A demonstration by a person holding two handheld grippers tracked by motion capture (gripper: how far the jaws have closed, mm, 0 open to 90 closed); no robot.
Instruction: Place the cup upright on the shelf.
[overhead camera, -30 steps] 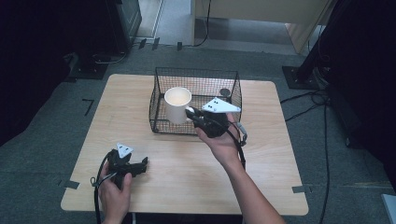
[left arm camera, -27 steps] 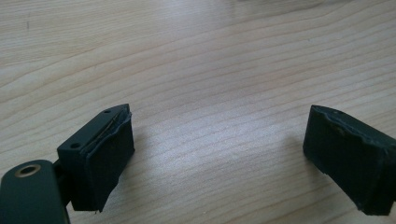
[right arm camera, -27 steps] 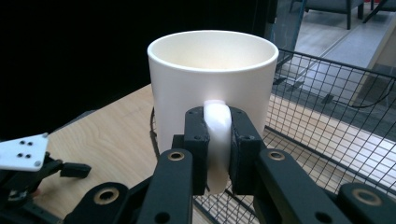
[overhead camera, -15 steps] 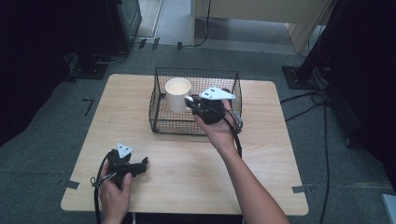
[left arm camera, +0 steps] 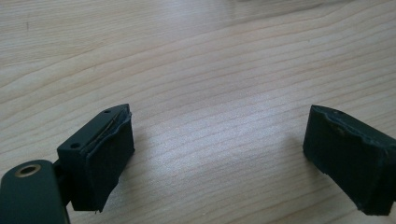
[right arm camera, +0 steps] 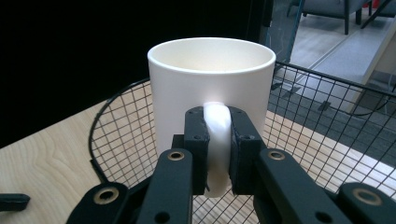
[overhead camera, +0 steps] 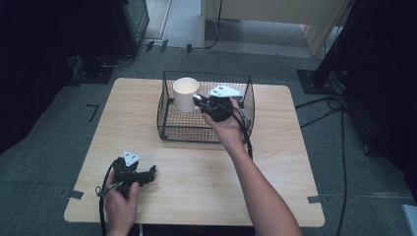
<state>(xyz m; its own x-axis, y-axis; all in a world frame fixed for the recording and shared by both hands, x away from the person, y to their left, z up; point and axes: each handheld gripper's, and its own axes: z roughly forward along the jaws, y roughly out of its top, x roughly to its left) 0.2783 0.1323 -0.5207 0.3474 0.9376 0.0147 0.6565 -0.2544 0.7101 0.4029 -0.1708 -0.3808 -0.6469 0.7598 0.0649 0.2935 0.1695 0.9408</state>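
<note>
I note right gripper (right arm camera: 217, 154) clamped on white mug (right arm camera: 210, 88) handle; probably ceramic, stiff, breakable; left gripper (left arm camera: 215, 158) wide, idle.

A wooden table (overhead camera: 275, 162) with rounded corners is placed on a grey carpet floor (overhead camera: 54, 142). Pieces of tape (overhead camera: 314, 199) are seen at its near edges — one on each side. Black cables (overhead camera: 339, 147) are laid on the floor at the right. A dark stand base (overhead camera: 314, 81) is seen far right, and pale wooden furniture (overhead camera: 275, 12) is set at the far side.
</note>
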